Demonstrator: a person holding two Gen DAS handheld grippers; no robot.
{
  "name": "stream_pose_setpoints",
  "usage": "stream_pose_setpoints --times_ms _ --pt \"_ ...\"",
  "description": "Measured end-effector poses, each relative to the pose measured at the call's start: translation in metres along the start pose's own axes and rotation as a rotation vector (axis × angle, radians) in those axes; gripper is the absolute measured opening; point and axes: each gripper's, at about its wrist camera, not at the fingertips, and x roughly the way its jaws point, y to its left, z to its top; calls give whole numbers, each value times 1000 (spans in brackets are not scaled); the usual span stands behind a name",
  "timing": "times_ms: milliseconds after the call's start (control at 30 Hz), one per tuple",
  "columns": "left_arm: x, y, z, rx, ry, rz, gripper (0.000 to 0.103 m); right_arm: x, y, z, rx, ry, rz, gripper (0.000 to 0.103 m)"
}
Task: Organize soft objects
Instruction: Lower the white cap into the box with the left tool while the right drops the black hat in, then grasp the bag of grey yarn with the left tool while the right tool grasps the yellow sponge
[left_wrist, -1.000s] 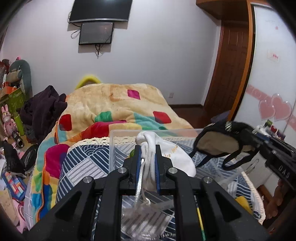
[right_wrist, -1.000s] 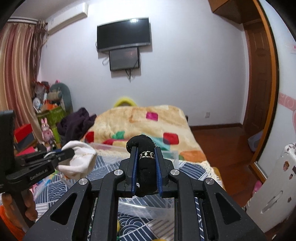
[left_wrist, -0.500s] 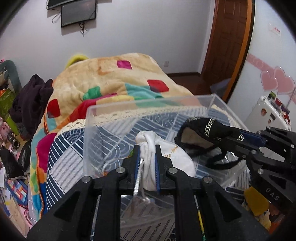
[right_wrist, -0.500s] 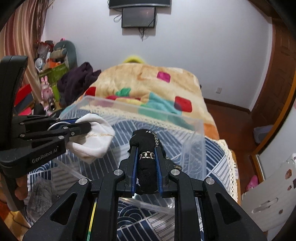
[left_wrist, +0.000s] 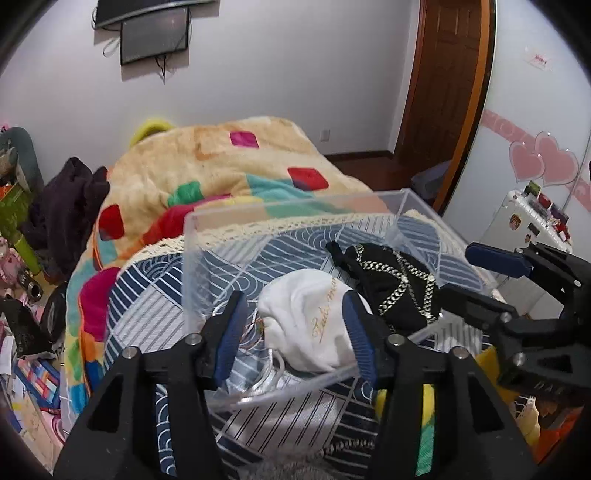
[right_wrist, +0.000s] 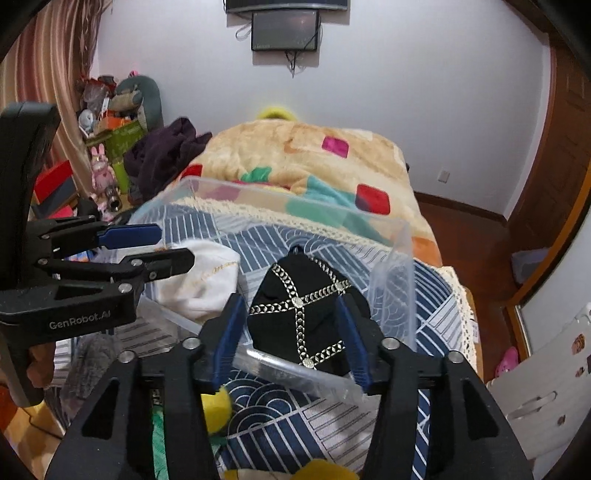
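Note:
A clear plastic bin (left_wrist: 295, 208) (right_wrist: 391, 266) stands on a blue patterned cloth at the foot of the bed. A white cap with gold script (left_wrist: 314, 332) (right_wrist: 207, 284) lies in the bin's left part. A black cap with silver chains (left_wrist: 391, 284) (right_wrist: 306, 314) lies beside it on the right. My left gripper (left_wrist: 293, 332) (right_wrist: 166, 247) is open around the white cap, not touching it. My right gripper (right_wrist: 291, 332) (left_wrist: 476, 273) is open over the black cap.
A bed with a colourful blanket (left_wrist: 221, 166) lies behind the bin. Dark clothes (left_wrist: 62, 206) and toys pile up at the left. A yellow plush (right_wrist: 218, 406) and a grey furry item (right_wrist: 88, 354) lie in front of the bin. A door (left_wrist: 443, 92) is at the right.
Both grippers opened and let go of their caps. The white cap and the black cap now lie in the bin.

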Motion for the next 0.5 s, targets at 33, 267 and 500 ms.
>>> stream_pose_setpoints --times_ms 33,267,500 --pt "-5 1 0 -3 -12 -1 57 -5 -1 0 4 -15 -1 53" --pt "-54 -3 -13 11 -145 46 79 -43 -3 -3 29 -137 -35 72" --pt "-72 -3 -44 -1 -167 74 93 -61 -6 -25 62 -182 -65 83"
